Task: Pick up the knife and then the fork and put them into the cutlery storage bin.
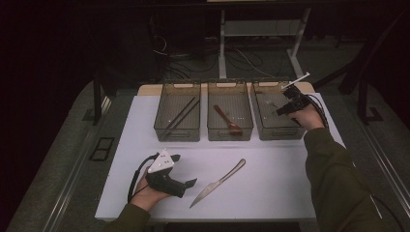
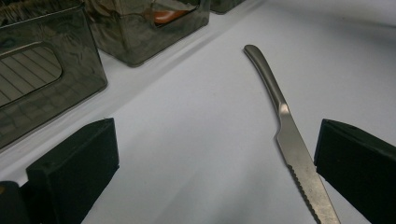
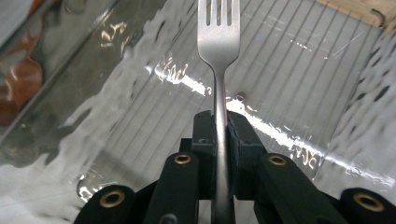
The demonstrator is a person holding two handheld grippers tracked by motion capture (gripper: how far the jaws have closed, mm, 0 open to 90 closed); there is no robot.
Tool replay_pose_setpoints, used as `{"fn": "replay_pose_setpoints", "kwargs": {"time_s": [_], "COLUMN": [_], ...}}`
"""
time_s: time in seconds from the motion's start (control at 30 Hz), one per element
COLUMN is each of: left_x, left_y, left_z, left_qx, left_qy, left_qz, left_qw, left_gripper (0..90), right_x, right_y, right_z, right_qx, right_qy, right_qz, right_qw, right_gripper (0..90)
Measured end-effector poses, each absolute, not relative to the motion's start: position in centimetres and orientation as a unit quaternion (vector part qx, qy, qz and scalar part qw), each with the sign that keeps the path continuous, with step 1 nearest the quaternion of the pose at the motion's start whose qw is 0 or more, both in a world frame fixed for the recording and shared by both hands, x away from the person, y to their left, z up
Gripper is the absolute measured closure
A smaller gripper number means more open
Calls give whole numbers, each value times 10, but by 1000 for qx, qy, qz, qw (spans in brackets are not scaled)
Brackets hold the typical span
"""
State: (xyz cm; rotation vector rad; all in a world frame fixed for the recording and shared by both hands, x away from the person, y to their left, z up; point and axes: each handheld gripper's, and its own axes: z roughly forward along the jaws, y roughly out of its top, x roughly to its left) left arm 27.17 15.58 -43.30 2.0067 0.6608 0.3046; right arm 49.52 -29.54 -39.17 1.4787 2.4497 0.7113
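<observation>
Over the right-hand bin (image 1: 273, 121), the right gripper (image 3: 219, 122) is holding a fork (image 3: 218, 32) clamped between its jaws, while the knife (image 1: 217, 182) is waiting on the worktop (image 1: 270, 183) beside the left gripper's (image 1: 186, 182) wide-open jaws.

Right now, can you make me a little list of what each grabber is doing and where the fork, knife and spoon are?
right gripper: shut on the fork, over the right bin
left gripper: open, low over the table, beside the knife
knife: flat on the table, serrated blade close to one left jaw
spoon: in the middle bin
chopsticks: in the left bin
</observation>
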Motion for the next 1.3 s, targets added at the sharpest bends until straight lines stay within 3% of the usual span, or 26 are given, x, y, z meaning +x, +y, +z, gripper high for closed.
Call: {"fn": "replay_pose_setpoints", "kwargs": {"time_s": [0.3,0.67,1.3], "left_x": [272,272,272], "left_y": [156,157,157], "left_z": [-433,-433,-433], "left_qx": [826,825,825], "left_qy": [267,271,273], "left_qz": [123,123,120], "left_qw": [480,481,480], "left_gripper": [0,0,0], "right_x": [495,482,396], "right_y": [-295,-303,-311], "right_z": [-389,-372,-352], "right_qx": [499,487,411], "right_qy": [819,805,785], "right_qz": [263,322,445], "right_qw": [102,105,127], "right_gripper": [616,460,338]}}
